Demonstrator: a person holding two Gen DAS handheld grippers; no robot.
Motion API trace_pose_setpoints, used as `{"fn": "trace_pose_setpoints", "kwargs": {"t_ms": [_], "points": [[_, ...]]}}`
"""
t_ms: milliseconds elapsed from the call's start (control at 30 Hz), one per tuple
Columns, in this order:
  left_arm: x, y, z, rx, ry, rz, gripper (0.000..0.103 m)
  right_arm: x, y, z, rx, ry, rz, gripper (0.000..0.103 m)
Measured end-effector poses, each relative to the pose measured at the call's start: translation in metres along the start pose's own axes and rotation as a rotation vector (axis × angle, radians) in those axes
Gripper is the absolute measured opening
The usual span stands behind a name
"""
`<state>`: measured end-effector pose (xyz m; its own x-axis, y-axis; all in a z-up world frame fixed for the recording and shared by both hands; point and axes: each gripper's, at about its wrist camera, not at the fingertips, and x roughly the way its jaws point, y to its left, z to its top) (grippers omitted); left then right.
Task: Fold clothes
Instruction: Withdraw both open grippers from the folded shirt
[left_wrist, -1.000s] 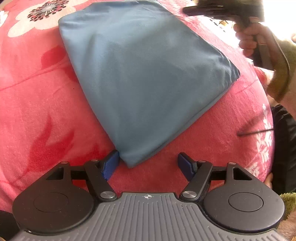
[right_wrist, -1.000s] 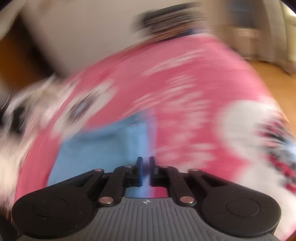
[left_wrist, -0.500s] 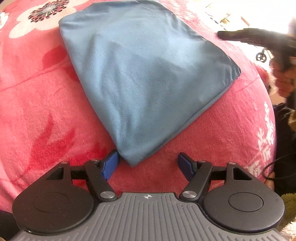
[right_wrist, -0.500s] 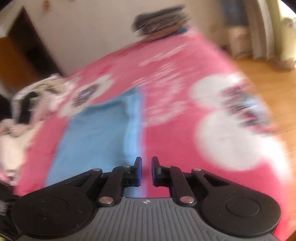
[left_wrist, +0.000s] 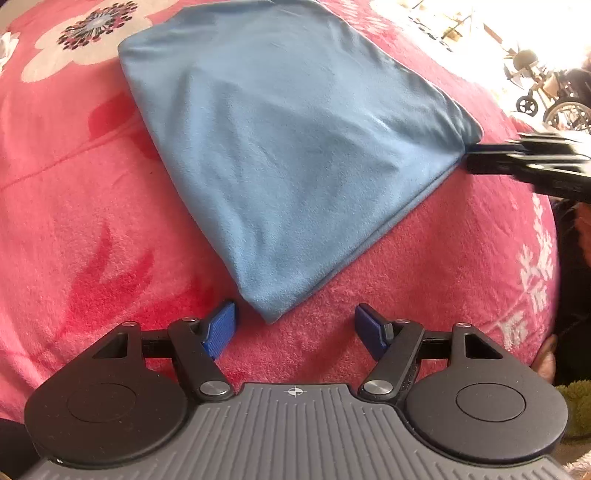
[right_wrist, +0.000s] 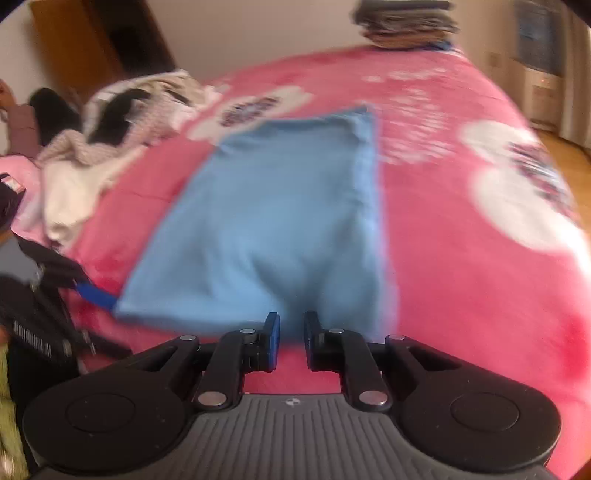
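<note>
Two grippers wait by my folded blue cloth (left_wrist: 295, 147) on the pink blanket (left_wrist: 74, 221).
My left gripper (left_wrist: 295, 330) gapes wide, holding nothing; my right gripper (right_wrist: 291, 339), just opening, is barely apart and empty.

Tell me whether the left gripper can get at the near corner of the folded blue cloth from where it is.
Probably yes. The left gripper has its jaws wide open, and the corner of the blue cloth lies flat on the pink blanket just ahead of the pads, with nothing between.
</note>
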<state>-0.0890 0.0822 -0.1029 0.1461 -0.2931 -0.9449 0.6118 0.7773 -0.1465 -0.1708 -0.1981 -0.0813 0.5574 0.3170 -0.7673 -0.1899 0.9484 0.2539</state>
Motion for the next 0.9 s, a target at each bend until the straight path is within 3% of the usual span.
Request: {"fn": "trace_pose_setpoints", "kwargs": {"t_ms": [133,267,333,500,633,733,833,900], "points": [[-0.015,-0.001,-0.006,-0.002,-0.012,-0.003,0.069,-0.019,0.020,0.007,-0.021,-0.086,0.042,0.020],[-0.035,-0.007,-0.016,0.045,-0.035,0.038,0.070,0.024,0.063,0.020,-0.136,-0.087,0.114,0.022],[-0.042,-0.006,-0.021,0.046,-0.055,0.059,0.070,0.046,0.073,0.015,-0.177,-0.046,0.119,0.022],[-0.054,0.010,-0.029,-0.046,-0.110,-0.025,0.070,0.038,0.077,-0.005,-0.226,0.042,0.137,0.022],[-0.064,0.023,-0.033,-0.095,-0.153,-0.113,0.069,0.027,0.087,0.008,-0.227,-0.044,0.157,0.022],[-0.073,0.033,-0.036,-0.129,-0.187,-0.152,0.070,0.044,0.100,0.020,-0.235,-0.087,0.186,0.022],[-0.077,0.043,-0.042,-0.177,-0.216,-0.161,0.070,0.073,0.113,0.009,-0.280,-0.004,0.202,0.022],[-0.075,0.051,-0.044,-0.227,-0.228,-0.188,0.069,0.070,0.114,0.006,-0.278,0.007,0.209,0.022]]}}
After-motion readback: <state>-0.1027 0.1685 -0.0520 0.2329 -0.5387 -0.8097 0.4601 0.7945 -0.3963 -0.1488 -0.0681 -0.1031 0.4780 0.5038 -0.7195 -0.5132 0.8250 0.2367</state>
